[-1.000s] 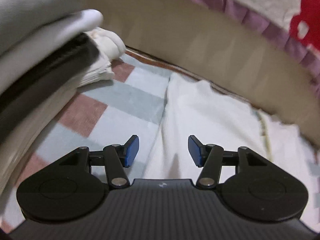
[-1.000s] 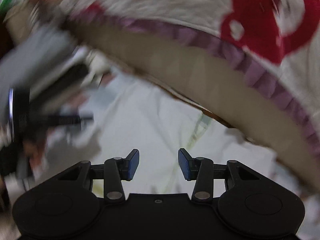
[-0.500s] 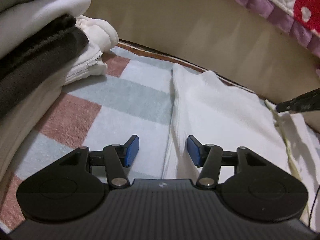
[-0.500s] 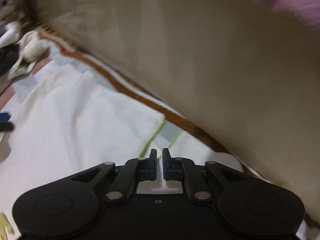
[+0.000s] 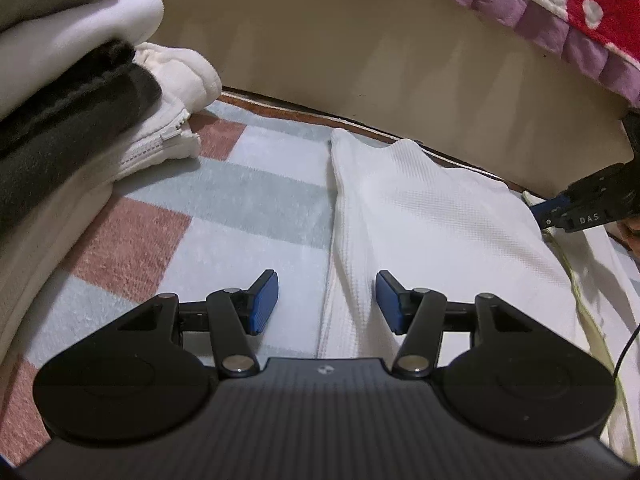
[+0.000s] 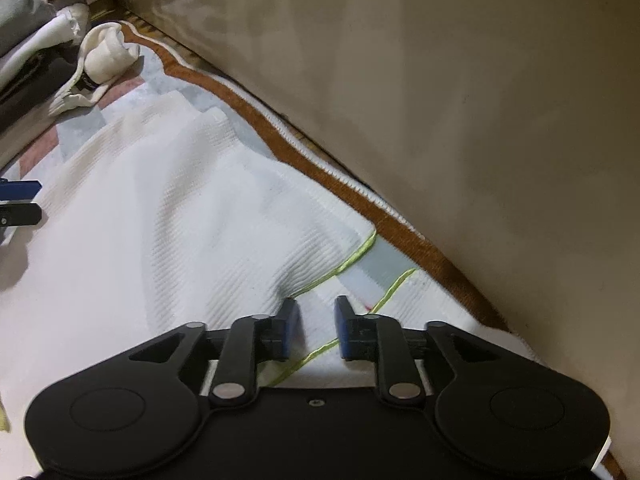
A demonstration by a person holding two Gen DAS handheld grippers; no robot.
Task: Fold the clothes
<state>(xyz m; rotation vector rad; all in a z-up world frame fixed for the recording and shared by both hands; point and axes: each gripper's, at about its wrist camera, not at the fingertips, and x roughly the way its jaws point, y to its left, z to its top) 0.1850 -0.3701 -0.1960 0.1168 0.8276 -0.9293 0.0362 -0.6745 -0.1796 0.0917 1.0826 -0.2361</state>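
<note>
A white waffle-knit garment (image 6: 168, 216) lies flat on the checked blanket (image 5: 240, 184). The right hand-held gripper (image 6: 316, 330) has dropped to its green-trimmed edge, jaws just reopening, empty. The left hand-held gripper (image 5: 326, 306) hovers half-open over the garment's opposite edge, ready to grasp.

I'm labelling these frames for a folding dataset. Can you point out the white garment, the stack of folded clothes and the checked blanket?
white garment (image 5: 432, 220), left wrist view, flat middle.
stack of folded clothes (image 5: 68, 128), left wrist view, dark layer.
checked blanket (image 5: 136, 236), left wrist view, pink square.
</note>
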